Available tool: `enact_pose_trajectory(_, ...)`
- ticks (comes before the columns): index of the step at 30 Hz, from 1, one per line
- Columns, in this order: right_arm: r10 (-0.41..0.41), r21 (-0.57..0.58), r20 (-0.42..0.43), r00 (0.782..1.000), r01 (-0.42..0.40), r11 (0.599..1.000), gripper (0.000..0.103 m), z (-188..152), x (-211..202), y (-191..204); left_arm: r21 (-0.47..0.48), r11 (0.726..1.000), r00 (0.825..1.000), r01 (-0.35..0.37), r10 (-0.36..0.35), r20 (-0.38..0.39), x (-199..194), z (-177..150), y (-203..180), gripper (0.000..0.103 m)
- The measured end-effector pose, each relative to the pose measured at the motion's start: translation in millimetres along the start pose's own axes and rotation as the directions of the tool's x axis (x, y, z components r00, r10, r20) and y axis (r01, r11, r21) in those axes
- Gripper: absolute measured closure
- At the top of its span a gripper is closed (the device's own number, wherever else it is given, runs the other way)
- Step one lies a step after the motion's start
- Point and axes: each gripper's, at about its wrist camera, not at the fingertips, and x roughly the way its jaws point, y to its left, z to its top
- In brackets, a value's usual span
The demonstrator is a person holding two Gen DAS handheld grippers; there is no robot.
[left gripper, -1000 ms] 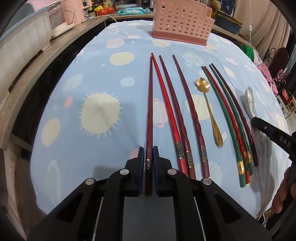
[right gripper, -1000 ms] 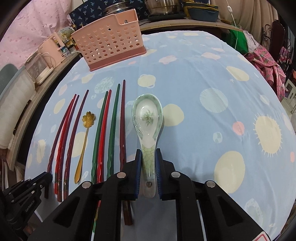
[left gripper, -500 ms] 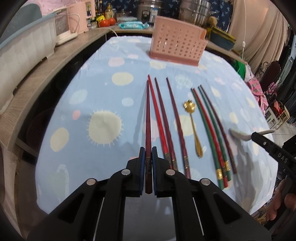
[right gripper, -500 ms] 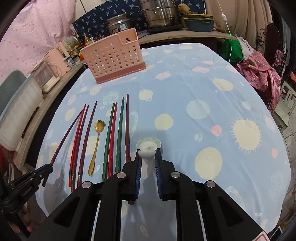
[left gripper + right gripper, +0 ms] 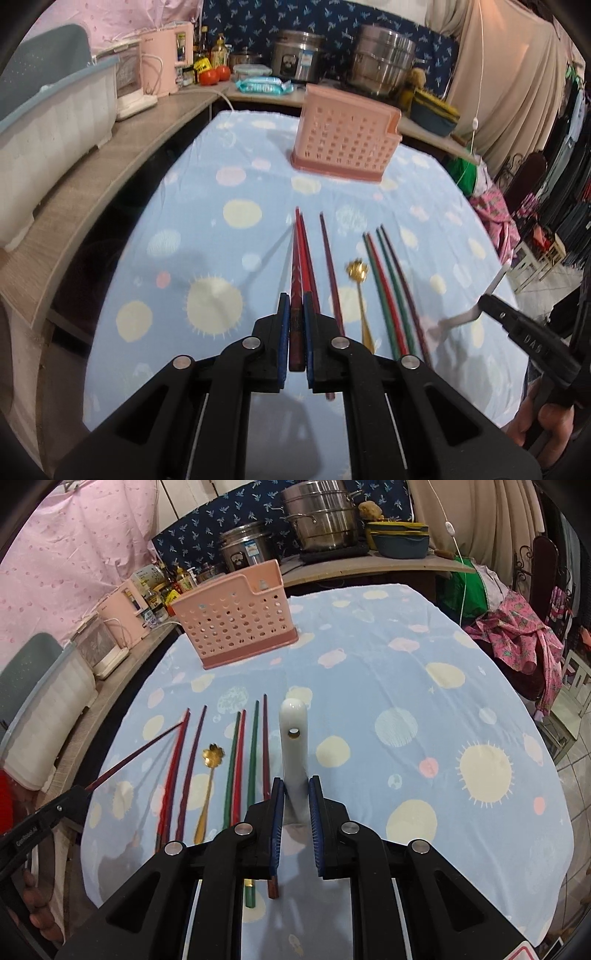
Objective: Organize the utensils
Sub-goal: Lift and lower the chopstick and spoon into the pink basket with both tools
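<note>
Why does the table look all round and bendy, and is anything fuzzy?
Both wrist views bulge through fisheye lenses, curving the tablecloth edges, with dark corners. Left wrist view: the ceramic spoon is smeared. Right wrist view: sharp spoon, soft shadows beside the chopsticks.

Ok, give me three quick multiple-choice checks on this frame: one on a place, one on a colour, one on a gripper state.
1. Where is the gold spoon?
A. in the basket
B. flat on the tablecloth, among the chopsticks
C. in the left gripper

2. What colour is the perforated basket?
A. pink
B. green
C. white

3. What is the right gripper doing?
A. open, empty
B. shut on a green chopstick
C. shut on the white spoon

Key:
1 B: it lies with chopsticks on either side.
2 A: its walls and base are pink.
3 C: both pads press on the spoon, held off the cloth.
</note>
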Motion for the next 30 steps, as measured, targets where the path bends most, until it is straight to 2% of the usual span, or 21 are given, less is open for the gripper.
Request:
enact_pose_trajectory(6, 0.043, -0.026, 0.033, 0.999, -0.043, 0.999, 0.09, 28, -4, 14, 0.001, 1.0, 0.997, 0.006, -0.006, 0.08, -13, 41, 0, 0.096)
enact_pose_trajectory(11, 0.065, -0.062, 0.074, 0.995, -0.061, 0.996, 0.09, 63, 3, 25, 0.017, 1.0, 0.985, 0.008, -0.011, 0.174, -23, 93, -4, 0.096)
enact_pose_trajectory(14, 0.075, -0.078, 0.102, 0.992, -0.067, 0.995, 0.09, 90, 11, 30, 0.03, 1.0, 0.973, 0.007, -0.014, 0.228, -27, 126, -9, 0.096)
enact_pose_trajectory(20, 0.085, -0.082, 0.139, 0.987, -0.074, 0.994, 0.091, 154, 37, 34, 0.041, 0.999, 0.937, -0.008, -0.007, 0.35, -37, 198, -14, 0.096)
enact_pose_trajectory(26, 0.084, -0.059, 0.168, 0.982, -0.075, 0.995, 0.091, 224, 71, 39, 0.038, 0.999, 0.904, 0.012, -0.027, 0.426, -36, 264, -21, 0.096)
enact_pose_trajectory(30, 0.073, -0.052, 0.176, 0.982, -0.065, 0.997, 0.091, 255, 92, 44, 0.035, 0.999, 0.905, 0.013, -0.026, 0.424, -16, 290, -29, 0.096)
